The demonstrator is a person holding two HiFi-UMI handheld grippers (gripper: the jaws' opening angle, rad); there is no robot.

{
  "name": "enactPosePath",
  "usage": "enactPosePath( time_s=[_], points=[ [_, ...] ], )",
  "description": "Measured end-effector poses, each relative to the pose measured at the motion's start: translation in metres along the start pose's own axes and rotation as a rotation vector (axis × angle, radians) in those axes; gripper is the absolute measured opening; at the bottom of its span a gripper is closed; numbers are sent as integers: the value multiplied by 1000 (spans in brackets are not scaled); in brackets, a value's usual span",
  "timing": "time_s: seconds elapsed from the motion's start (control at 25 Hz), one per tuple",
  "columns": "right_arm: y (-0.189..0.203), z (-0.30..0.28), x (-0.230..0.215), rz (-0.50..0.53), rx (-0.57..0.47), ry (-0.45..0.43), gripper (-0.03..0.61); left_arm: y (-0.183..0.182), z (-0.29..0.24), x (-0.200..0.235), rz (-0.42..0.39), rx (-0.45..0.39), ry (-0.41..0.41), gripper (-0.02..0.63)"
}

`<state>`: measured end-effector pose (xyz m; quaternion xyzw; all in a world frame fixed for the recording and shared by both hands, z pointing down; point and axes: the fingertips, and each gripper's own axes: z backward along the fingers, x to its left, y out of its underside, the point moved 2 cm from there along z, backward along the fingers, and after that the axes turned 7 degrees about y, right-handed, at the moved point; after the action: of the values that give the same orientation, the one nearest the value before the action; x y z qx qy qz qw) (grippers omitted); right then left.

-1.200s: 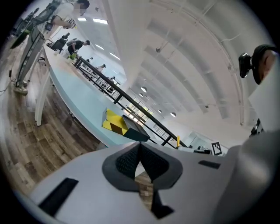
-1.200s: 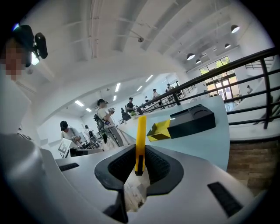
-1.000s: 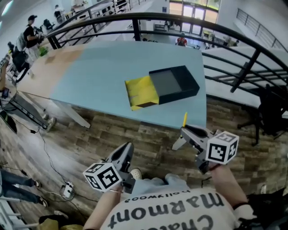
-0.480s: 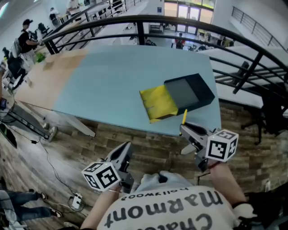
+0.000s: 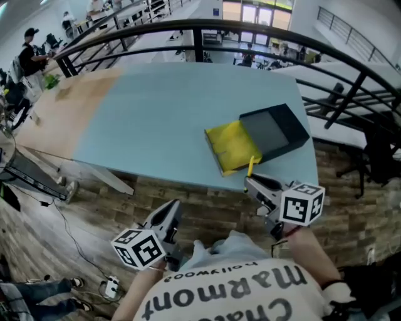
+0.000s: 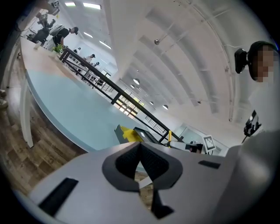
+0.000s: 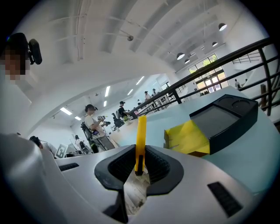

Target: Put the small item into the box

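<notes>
You stood in a big open-plan workplace, an office or lab hall, on a raised level edged by a curved black railing (image 5: 207, 28). Before you was a long pale blue table (image 5: 156, 119) on a wood-plank floor (image 5: 207, 210), with cables (image 5: 75, 238) trailing across the planks at your left and a black office chair (image 5: 379, 157) at your right. Beyond the railing ran rows of desks, where a person in a black cap (image 5: 28, 56) and others worked. A high white vaulted ceiling (image 6: 175, 52) carried round lamps (image 7: 181, 56), and glazed doors (image 5: 257, 11) closed the far end.
</notes>
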<state>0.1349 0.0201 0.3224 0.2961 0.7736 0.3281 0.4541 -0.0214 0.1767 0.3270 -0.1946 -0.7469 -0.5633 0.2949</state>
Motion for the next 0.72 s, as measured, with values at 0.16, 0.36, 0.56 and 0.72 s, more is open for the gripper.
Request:
enactPosePath(
  time_s=[0.16, 0.36, 0.56, 0.72],
  points=[
    [-10, -19, 3, -17, -10, 8, 84, -6, 0, 21, 13, 2, -11, 2],
    [-22, -38, -8, -33, -5, 29, 84, -12, -15, 34, 35, 25, 3, 2],
    [-40, -68, -24, -32, 4, 36, 84, -29, -42, 53, 38, 40, 12, 2],
    [-55, -94, -44, -46, 8, 46, 84, -41, -67, 65, 45, 66, 26, 2]
  ],
)
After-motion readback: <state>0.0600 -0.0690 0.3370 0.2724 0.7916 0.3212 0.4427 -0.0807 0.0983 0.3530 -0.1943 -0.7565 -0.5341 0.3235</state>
